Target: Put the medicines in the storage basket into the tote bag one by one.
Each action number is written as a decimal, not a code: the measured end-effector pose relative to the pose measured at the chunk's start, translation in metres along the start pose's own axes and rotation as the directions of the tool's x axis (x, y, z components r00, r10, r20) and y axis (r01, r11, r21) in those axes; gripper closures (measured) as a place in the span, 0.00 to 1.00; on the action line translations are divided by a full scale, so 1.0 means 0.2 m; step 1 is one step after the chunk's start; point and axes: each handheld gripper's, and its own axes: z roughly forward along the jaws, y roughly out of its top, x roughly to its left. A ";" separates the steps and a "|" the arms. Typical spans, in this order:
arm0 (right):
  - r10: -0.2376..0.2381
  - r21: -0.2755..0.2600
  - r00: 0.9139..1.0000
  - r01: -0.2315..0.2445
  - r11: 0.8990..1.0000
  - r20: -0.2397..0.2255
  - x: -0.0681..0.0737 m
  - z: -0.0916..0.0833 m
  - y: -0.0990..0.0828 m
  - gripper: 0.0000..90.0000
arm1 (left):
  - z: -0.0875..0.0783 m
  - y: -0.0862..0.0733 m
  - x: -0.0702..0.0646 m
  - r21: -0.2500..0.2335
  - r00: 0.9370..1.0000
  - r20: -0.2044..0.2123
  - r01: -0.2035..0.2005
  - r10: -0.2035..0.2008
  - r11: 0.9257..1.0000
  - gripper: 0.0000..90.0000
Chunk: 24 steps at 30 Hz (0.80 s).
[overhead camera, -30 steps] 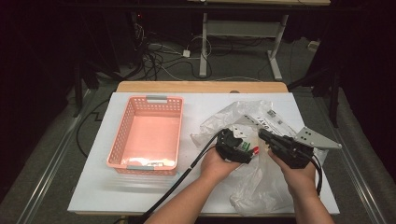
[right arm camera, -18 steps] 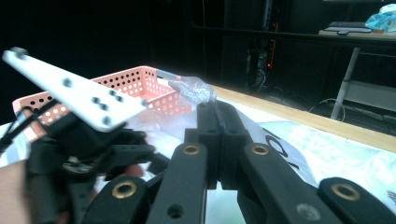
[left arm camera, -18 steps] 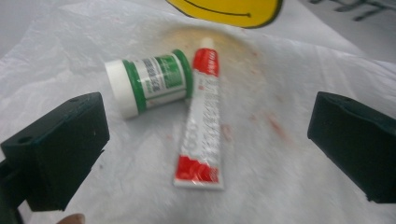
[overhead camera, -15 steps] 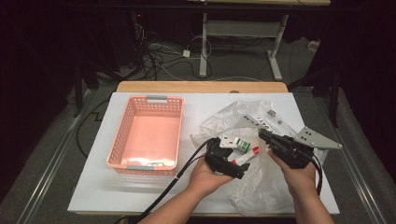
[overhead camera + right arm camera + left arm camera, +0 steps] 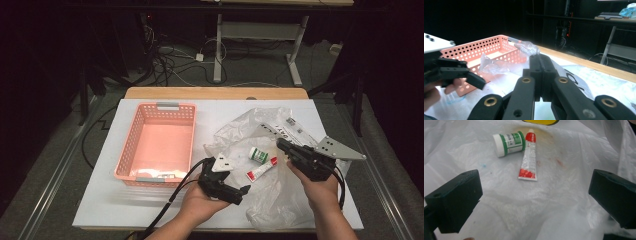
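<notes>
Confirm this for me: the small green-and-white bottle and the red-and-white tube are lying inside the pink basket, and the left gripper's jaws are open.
Not quite. The green-and-white bottle and the red-and-white tube lie on the clear plastic bag, not in the pink basket, which stands apart to the left in the high view. The left gripper view shows them on the bag. The left gripper does have its jaws open.

Dim room: white-topped bench with a light wooden far edge, grey carpeted floor, tangled black cables, and a white metal-legged desk frame behind.
</notes>
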 end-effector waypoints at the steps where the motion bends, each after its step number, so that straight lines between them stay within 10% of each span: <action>1: -0.001 0.000 1.000 0.001 1.000 0.002 0.00 0.00 0.00 1.00 | -0.02 -0.01 0.00 -0.001 1.000 -0.005 0.000 0.000 1.000 0.00; 12: -0.004 0.002 1.000 0.004 1.000 0.002 0.00 0.00 0.00 1.00 | -0.28 -0.12 0.10 -0.027 0.996 -0.078 0.031 -0.033 0.999 0.02; 24: -0.001 0.011 1.000 0.001 1.000 0.004 0.00 0.01 -0.01 1.00 | -0.50 -0.26 0.28 -0.083 0.974 -0.181 0.124 -0.137 0.989 0.03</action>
